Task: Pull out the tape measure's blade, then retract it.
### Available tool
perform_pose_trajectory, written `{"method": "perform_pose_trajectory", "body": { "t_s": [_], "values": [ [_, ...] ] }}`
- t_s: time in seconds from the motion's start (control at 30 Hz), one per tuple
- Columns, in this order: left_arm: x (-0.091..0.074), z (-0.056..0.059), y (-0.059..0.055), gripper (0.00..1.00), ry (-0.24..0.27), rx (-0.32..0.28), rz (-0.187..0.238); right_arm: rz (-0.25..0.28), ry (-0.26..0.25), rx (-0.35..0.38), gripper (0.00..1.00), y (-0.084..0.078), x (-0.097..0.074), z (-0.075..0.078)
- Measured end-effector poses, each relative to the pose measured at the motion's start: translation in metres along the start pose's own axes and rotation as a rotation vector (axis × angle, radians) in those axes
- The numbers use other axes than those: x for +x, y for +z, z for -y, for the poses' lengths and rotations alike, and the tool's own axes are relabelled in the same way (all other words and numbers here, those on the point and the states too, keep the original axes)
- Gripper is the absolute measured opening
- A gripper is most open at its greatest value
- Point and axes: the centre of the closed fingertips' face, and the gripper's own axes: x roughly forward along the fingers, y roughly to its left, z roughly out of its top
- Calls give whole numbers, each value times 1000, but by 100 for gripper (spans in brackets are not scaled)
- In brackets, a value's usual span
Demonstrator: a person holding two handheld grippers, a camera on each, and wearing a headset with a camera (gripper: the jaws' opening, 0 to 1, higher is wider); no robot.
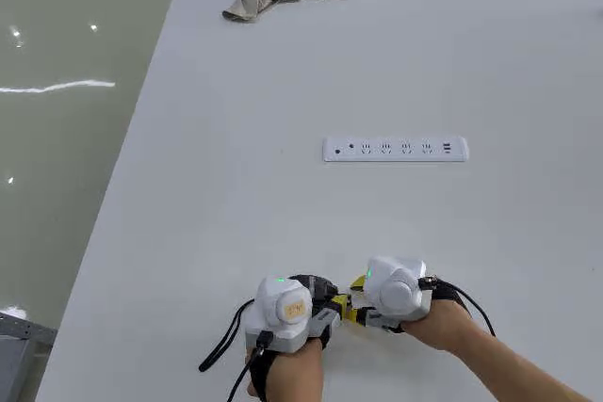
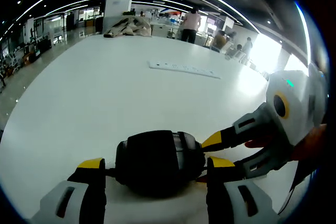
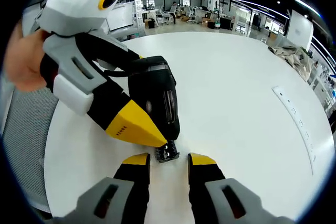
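The left gripper's (image 2: 156, 165) 2 yellow-tipped jaws clamp the black tape measure (image 2: 152, 150) on the white table (image 2: 105, 87). The right gripper (image 2: 211, 150) meets its right side. A power strip (image 2: 184, 68) lies well beyond.

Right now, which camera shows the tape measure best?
The left gripper view: the tape measure sits close and central, gripped by the left gripper. The right gripper view shows it partly behind a yellow jaw; the head view, a dark sliver.

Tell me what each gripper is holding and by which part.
The left gripper clamps the tape measure by the sides of its black case. The right gripper holds nothing; its open jaws flank the blade's end hook.
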Motion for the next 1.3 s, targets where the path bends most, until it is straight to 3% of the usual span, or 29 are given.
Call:
{"method": "perform_pose_trajectory", "body": {
  "t_s": [0.33, 1.3],
  "values": [
    [-6, -3, -1, 81, -12, 14, 6, 46, -46, 73, 32, 5, -8, -1],
    [-33, -23, -10, 96, -46, 32, 38, 128, -154, 235, 46, 5, -47, -29]
  ]
}}
